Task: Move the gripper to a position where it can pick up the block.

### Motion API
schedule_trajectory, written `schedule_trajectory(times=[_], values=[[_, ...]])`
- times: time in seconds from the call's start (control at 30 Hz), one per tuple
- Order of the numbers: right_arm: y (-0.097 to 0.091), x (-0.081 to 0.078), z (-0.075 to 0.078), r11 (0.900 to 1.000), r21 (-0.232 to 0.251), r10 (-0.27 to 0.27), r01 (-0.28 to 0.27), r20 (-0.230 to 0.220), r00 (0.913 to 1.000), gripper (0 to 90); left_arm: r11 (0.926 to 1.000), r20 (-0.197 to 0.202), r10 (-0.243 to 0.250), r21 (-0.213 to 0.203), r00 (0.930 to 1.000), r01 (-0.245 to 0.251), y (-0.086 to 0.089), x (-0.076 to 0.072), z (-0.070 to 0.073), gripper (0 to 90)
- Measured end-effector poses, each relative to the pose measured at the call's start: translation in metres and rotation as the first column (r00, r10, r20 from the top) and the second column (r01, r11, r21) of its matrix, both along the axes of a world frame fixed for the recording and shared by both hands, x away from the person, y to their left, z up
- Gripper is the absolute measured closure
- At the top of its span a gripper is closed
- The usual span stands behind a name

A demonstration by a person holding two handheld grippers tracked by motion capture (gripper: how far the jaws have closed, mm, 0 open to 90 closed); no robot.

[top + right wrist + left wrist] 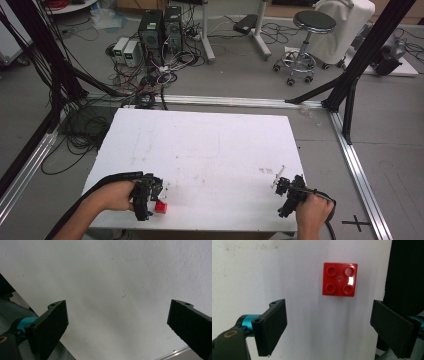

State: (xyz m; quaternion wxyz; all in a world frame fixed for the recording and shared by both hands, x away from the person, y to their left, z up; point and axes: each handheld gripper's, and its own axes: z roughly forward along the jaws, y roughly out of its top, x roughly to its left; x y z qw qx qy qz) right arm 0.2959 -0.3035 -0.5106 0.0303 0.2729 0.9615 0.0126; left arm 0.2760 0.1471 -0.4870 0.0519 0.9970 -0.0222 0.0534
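Nearest, at the near-left edge of the white rectangular table [200, 145]: left hand [112, 196] around the left hand-held gripper [150, 197], jaws spread wide and holding nothing. Just to its right, touching the table, small red square plastic building brick [160, 206] with four round studs on top. From the left gripper view, same brick [340, 279] flat on the white surface, ahead of the two black pads and between their lines, closer to the right one, not touching either. Black cable trailing from this gripper along the forearm. Across the bare middle of the table only faint marks and scuffs. At the near-right corner, right hand [312, 212] with the right hand-held gripper [286, 186], well apart from the brick. From the right gripper view, right hand-held gripper [117, 322] also spread wide, bare white surface between the pads. Beyond the table, grey floor with tangled cables, computer towers [160, 30], and at far right a black round stool [312, 22].
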Motion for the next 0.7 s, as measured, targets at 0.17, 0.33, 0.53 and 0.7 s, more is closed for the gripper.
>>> schedule_trajectory(times=[0.17, 0.33, 0.53, 0.7], values=[[0.001, 0.0, 0.0, 1.0, 0.0, -0.004, 0.004, 0.0, 1.0, 2.5, 0.9994, -0.01, -0.032, 0.01, 0.9994, 0.032, -0.007, -0.001, -0.005, 14.3], [0.002, 0.0, -0.001, 1.0, -0.002, 0.002, -0.002, -0.006, 1.0, 2.5, 0.9981, -0.022, -0.056, 0.024, 0.9982, 0.056, -0.015, -0.001, -0.013, 14.3], [0.002, 0.001, -0.002, 1.0, 0.0, 0.003, -0.003, -0.009, 1.0, 2.5, 0.9969, -0.064, -0.063, 0.043, 0.996, 0.065, -0.024, 0.002, -0.023, 14.3], [0.003, 0.001, -0.002, 1.0, -0.002, 0.005, -0.005, -0.009, 0.9999, 2.5, 0.9962, -0.087, -0.065, 0.052, 0.9941, 0.07, -0.026, 0.005, -0.027, 14.3]])
